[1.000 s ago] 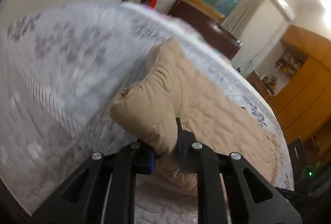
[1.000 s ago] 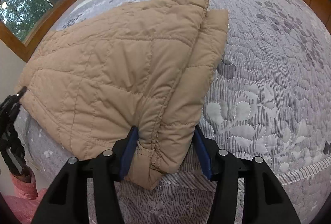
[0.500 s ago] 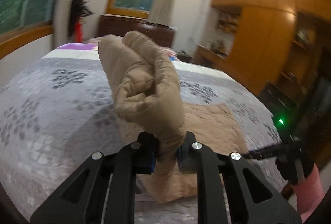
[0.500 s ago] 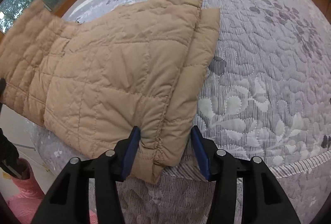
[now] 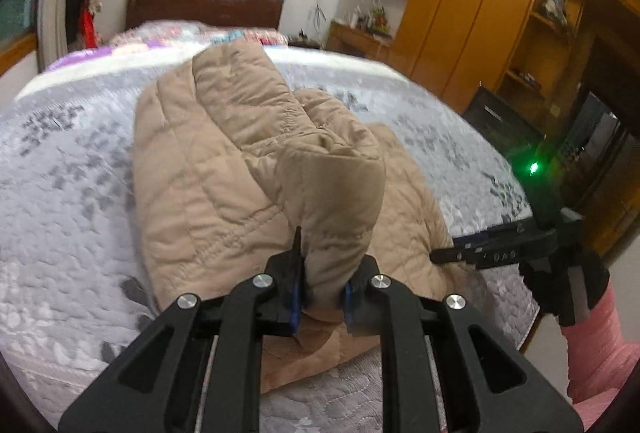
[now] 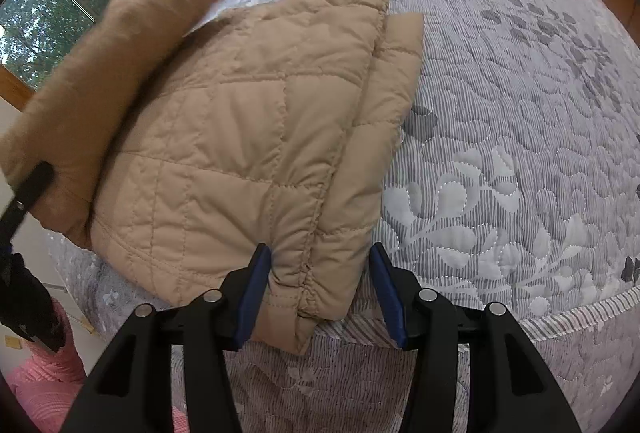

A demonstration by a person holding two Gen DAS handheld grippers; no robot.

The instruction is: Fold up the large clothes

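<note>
A tan quilted jacket lies on a grey flowered bed quilt. My left gripper is shut on a thick fold of it, held up over the rest of the jacket. In the right wrist view that lifted part shows blurred at the upper left, with a black finger of the left gripper under it. My right gripper is shut on the jacket's near hem corner by the bed edge, blue pads on either side. The right gripper also shows at the right of the left wrist view.
The bed's near edge runs just beyond my right gripper. A dark headboard stands at the far end and wooden wardrobes line the right wall. A person's pink sleeve is at the lower right. A window is on the left.
My left gripper has lifted its part of the jacket and swung it over the rest of the garment, rolling as it went. The right gripper has stayed on the hem corner.
</note>
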